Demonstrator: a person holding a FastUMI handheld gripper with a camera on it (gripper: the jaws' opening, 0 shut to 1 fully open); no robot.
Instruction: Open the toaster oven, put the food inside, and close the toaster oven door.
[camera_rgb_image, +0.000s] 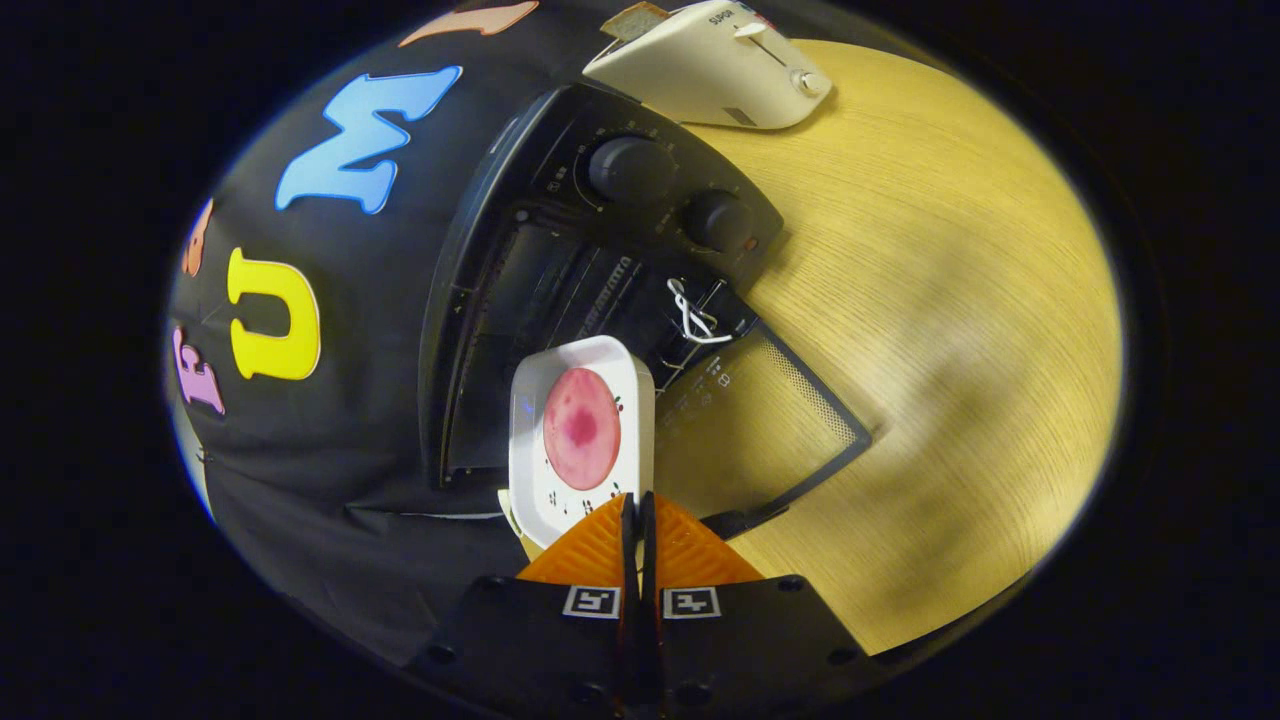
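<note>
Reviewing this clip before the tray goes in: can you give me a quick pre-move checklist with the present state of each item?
1. Toaster oven door open: ok, it lies folded down on the wooden table.
2. Gripper grip: ok, its fingers are closed on the white tray's near rim.
3. Food on tray: ok, the pink round slice sits in the middle.
4. Tray aimed at the opening: ok, it is just ahead of the cavity.
5. Cavity free of obstructions: cannot tell, the interior is dark.
6. White string on the door's handle out of the way: ok, beside the tray.
</note>
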